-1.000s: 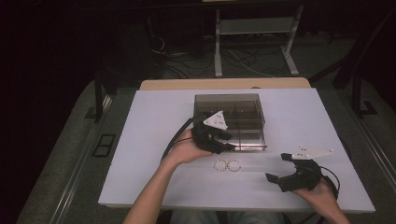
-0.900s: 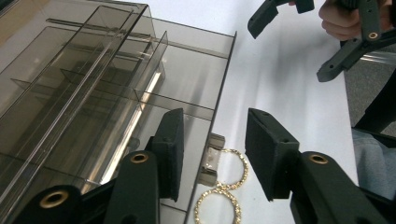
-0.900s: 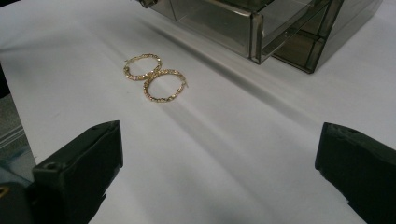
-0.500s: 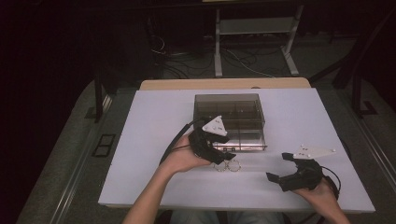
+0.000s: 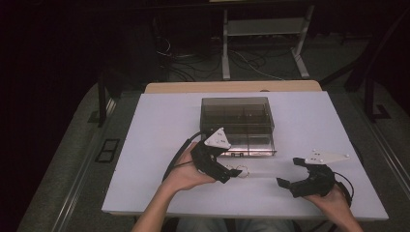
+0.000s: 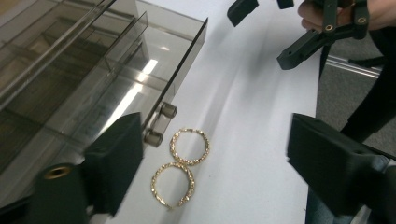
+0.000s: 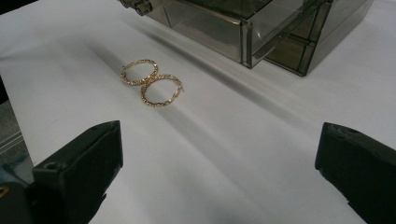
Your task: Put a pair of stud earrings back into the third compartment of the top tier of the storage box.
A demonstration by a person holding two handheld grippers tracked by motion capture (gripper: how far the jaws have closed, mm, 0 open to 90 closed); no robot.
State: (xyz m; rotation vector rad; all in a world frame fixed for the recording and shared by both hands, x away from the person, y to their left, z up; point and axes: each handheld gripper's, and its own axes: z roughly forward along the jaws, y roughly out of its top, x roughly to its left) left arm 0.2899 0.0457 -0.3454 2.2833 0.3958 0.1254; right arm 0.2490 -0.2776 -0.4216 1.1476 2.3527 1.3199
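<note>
Two gold hoop earrings lie side by side on the white table, just in front of a smoky clear drawer box. Its lowest drawer stands pulled out a little, with its knob next to the hoops. My left gripper is low over the earrings. Its jaws have just been opening and stand wide, and the hoops lie on the table between and ahead of them, untouched. My right gripper rests open at the right, pointing at the hoops, with nothing between its jaws.
The box stands at the middle of the table, behind both grippers. Cables trail from each gripper across the tabletop. Beyond the table's far edge are a wooden board and a metal stand on the dark floor.
My left gripper has drawn back from the box front toward the near edge, down to the earrings, and its jaws have opened. The right gripper has stayed put.
</note>
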